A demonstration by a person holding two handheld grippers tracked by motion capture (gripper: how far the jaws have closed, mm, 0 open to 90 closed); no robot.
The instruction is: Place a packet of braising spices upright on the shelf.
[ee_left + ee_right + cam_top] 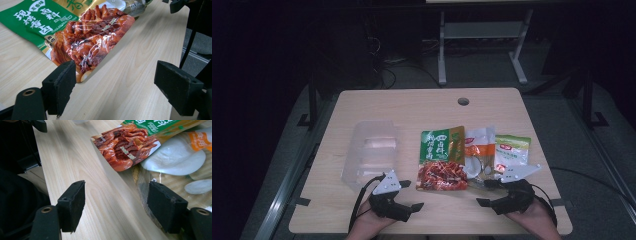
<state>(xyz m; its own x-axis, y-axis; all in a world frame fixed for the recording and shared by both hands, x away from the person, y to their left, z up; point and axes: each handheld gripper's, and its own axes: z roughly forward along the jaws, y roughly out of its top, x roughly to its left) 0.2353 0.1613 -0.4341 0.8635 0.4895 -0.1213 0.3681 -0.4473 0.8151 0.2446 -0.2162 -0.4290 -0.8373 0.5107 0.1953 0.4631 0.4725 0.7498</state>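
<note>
Three snack packets lie side by side mid-table: a green and red one (442,159) (75,32) (125,147), a white and orange one (479,152) (175,157), and a pale green one (513,150). My left gripper (412,195) (115,87) rests near the front edge, open, its jaws pointing at the red end of the first packet with bare wood between them. On the other side my right gripper (484,192) (116,207) stands open too, just short of the white packet's near edge, holding nothing.
A clear plastic box (371,150) stands left of the packets, beyond the left gripper. The wooden table (412,107) has a cable hole (463,101) near its far edge. A metal frame (482,40) stands on the dark floor behind.
</note>
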